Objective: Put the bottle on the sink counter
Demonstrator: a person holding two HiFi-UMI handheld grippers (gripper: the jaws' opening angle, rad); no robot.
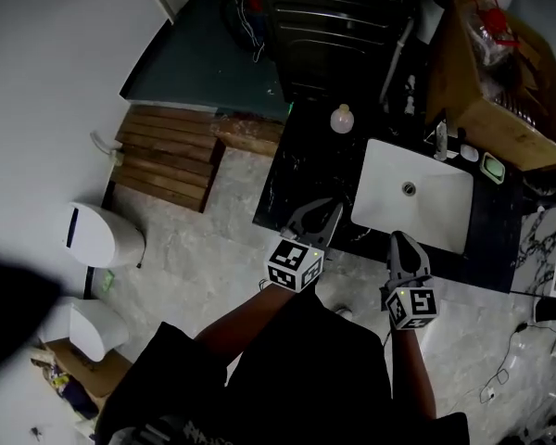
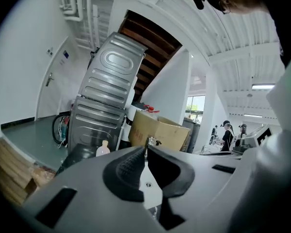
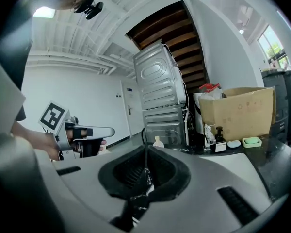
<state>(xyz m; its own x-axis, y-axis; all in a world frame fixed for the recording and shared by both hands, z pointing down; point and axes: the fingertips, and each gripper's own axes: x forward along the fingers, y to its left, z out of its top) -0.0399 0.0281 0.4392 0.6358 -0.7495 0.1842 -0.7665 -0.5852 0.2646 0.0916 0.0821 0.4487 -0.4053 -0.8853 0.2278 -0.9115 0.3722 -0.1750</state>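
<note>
On the dark, glossy marbled desk (image 1: 292,179), just left of the white rectangular sink (image 1: 375,184): small pale bottle (image 1: 342,119), round-bodied with a lighter cap, upright and untouched, any label too small to read. Nearer the body and well apart from it, left claw (image 1: 326,213) and right claw (image 1: 400,244), grey plastic with ribbed black inner faces, each pressed fully closed on nothing. Behind the sink, brown cardboard box (image 1: 500,91), contents hard to make out.
</note>
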